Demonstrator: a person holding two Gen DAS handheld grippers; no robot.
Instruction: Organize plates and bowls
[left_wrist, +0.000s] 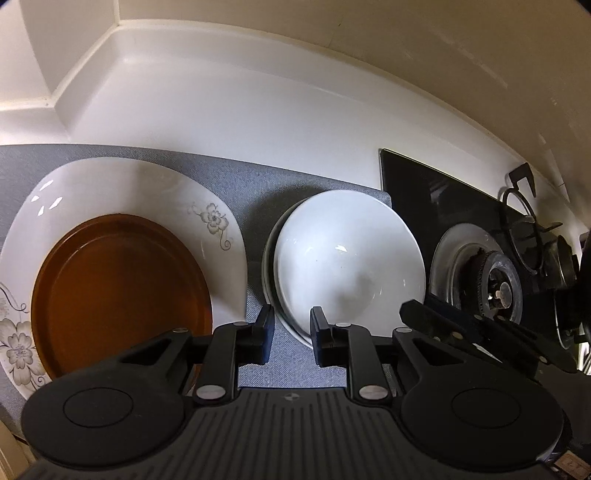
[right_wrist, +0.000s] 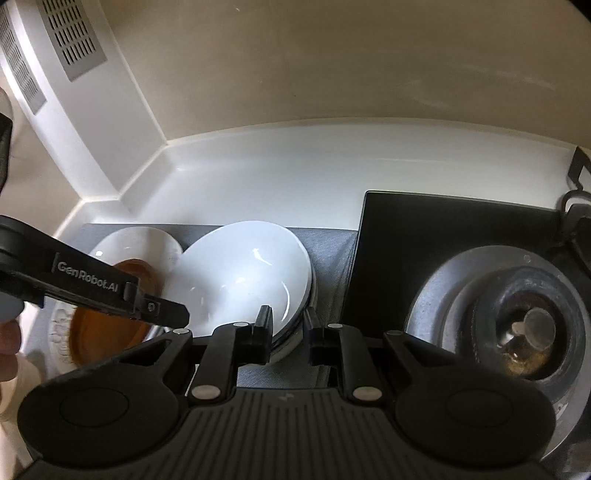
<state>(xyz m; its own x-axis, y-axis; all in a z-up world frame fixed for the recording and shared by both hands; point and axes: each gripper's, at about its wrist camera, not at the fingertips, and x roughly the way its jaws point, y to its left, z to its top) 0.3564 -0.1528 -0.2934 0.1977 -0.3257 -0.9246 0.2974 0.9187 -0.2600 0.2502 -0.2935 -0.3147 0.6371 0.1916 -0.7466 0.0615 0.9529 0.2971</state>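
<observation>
A brown plate (left_wrist: 118, 291) lies on a large white flowered plate (left_wrist: 122, 192) on a grey mat (left_wrist: 288, 184). To its right stands a stack of white bowls (left_wrist: 343, 266). My left gripper (left_wrist: 291, 336) is open, its jaws astride the near left rim of the bowl stack, gripping nothing. In the right wrist view my right gripper (right_wrist: 286, 334) is open with its jaws on either side of the near right rim of the top white bowl (right_wrist: 243, 273). The left gripper's arm (right_wrist: 92, 284) crosses over the brown plate (right_wrist: 107, 328).
A black gas hob (right_wrist: 424, 251) with a round burner (right_wrist: 517, 325) sits right of the mat. A white counter (right_wrist: 295, 177) meets the beige wall behind. A vented white panel (right_wrist: 70, 44) stands at the back left.
</observation>
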